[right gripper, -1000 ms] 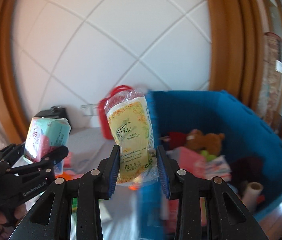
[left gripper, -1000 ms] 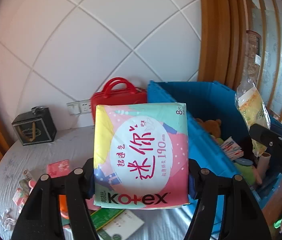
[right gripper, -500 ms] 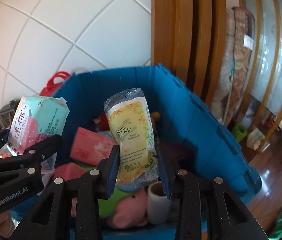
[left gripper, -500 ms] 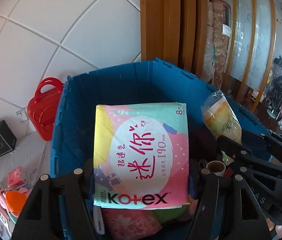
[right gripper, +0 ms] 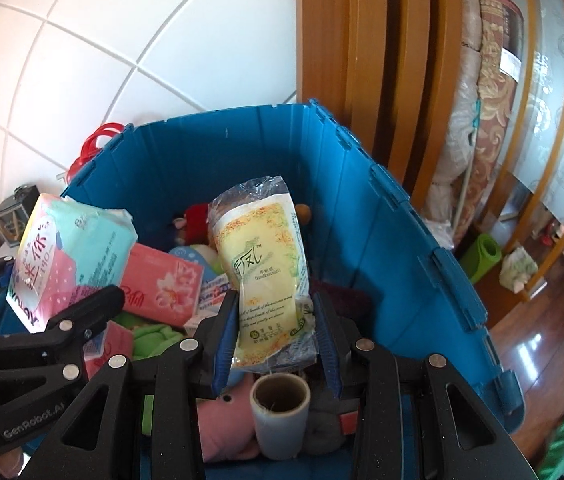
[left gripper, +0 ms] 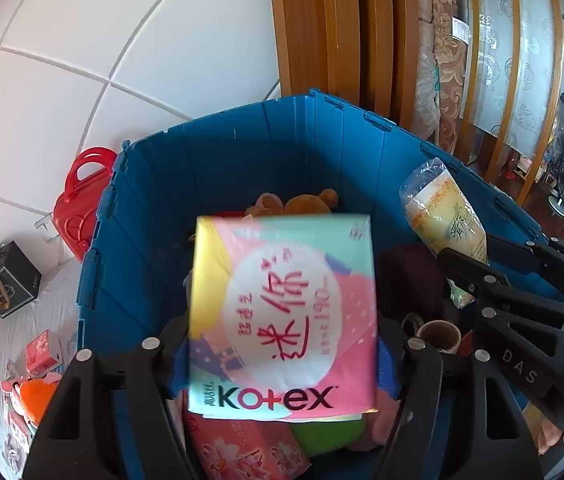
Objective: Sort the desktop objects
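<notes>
Over blue bin (left gripper: 154, 216): left gripper (left gripper: 282, 364) opening around Kotex pack (left gripper: 282, 312).

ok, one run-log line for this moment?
left gripper: opening, Kotex pack between pads | right gripper: holds tissue pack | both over blue bin

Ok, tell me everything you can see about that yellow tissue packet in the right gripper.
The yellow tissue packet is a soft pack in crinkly clear plastic, printed with a floral border and green lettering. It stands roughly upright, its lower part pinched between the right gripper pads, above the open blue crate of toys and packs.
</notes>
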A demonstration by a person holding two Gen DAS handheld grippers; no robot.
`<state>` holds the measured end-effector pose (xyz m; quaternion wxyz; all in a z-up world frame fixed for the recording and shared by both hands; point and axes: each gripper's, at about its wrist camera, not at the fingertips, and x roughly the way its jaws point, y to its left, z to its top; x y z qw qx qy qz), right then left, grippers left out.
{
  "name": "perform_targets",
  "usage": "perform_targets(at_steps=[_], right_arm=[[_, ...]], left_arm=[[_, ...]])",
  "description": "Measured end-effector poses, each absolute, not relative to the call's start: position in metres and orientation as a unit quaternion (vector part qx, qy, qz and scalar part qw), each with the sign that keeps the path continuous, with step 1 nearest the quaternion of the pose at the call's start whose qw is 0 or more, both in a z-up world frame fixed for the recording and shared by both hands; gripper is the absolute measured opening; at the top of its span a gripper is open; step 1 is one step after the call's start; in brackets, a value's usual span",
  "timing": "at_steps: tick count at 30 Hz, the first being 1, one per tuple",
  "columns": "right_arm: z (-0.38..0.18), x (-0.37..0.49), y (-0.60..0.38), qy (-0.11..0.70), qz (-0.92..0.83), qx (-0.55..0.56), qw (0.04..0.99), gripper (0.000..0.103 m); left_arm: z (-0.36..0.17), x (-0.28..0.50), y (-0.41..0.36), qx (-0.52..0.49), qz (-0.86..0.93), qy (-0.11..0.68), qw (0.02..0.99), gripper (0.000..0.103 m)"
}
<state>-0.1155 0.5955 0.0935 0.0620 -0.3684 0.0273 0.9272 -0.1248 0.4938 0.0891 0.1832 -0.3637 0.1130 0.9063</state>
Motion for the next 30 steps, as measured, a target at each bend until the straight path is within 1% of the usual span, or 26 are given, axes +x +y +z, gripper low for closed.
perform_targets(at_steps=[4,7,9,10,12,13,14,17,18,24,30], right_arm=[[0.095,-0.12,0.593,0.014,0.927,-0.368,0.07,0.038],[0.095,-0.122,0.594,0.01,0.926,-0.368,0.079,0.044],[0.096,-0.121,0.593,0.008,0.926,-0.368,0.079,0.045],[0.096,-0.121,0.593,0.008,0.927,-0.367,0.08,0.048],[0.098,-0.118,0.592,0.007,0.928,-0.363,0.082,0.063],[0.099,-0.117,0.59,0.005,0.929,-0.361,0.082,0.08],[0.1,-0.114,0.588,0.0,0.93,-0.358,0.084,0.09],[0.104,-0.106,0.581,-0.016,0.931,-0.35,0.099,0.101],[0.106,-0.103,0.579,-0.018,0.932,-0.347,0.102,0.103],[0.115,-0.082,0.566,-0.03,0.936,-0.332,0.115,0.103],[0.116,-0.056,0.546,-0.027,0.94,-0.325,0.103,0.103]], left_arm=[[0.093,-0.126,0.489,-0.355,0.911,0.109,0.179,0.073],[0.096,-0.124,0.486,-0.35,0.913,0.108,0.18,0.073],[0.096,-0.123,0.485,-0.348,0.914,0.109,0.18,0.073],[0.097,-0.121,0.483,-0.346,0.914,0.108,0.18,0.073],[0.098,-0.119,0.479,-0.341,0.917,0.106,0.179,0.073],[0.099,-0.118,0.476,-0.338,0.919,0.104,0.177,0.074],[0.099,-0.117,0.472,-0.335,0.92,0.1,0.177,0.074],[0.103,-0.113,0.458,-0.329,0.924,0.083,0.177,0.078],[0.105,-0.111,0.454,-0.324,0.926,0.077,0.177,0.078],[0.111,-0.091,0.429,-0.295,0.935,0.061,0.185,0.078],[0.12,-0.067,0.401,-0.264,0.946,0.029,0.186,0.079]])
